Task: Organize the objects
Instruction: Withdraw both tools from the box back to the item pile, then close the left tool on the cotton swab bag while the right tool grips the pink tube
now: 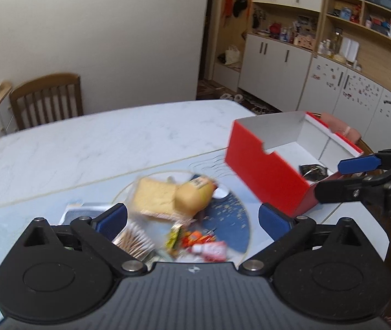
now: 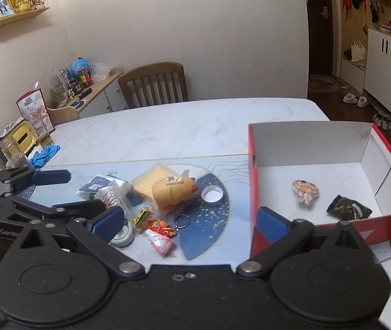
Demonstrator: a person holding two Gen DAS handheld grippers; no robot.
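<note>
A red box (image 2: 253, 181) with a white inside stands open on the right of the table. In it lie a patterned shell-like piece (image 2: 305, 191) and a dark packet (image 2: 349, 207). Left of the box, small things are piled on a blue round mat (image 2: 212, 228): a yellow sponge slab (image 2: 147, 183), an orange plush toy (image 2: 173, 191), a white round lid (image 2: 212, 194), a key ring (image 2: 183, 221) and a pink little bottle (image 2: 159, 242). My right gripper (image 2: 190, 221) is open above the mat's near edge, beside the box wall. My left gripper (image 1: 194, 220) is open over the blurred pile, holding nothing.
The marble table (image 2: 168, 126) stretches bare behind the pile. A blue glove (image 2: 44, 155) and a glass jar (image 2: 12, 151) sit at its left edge. A wooden chair (image 2: 154, 82) stands at the far side, and a low sideboard (image 2: 104, 88) beside it.
</note>
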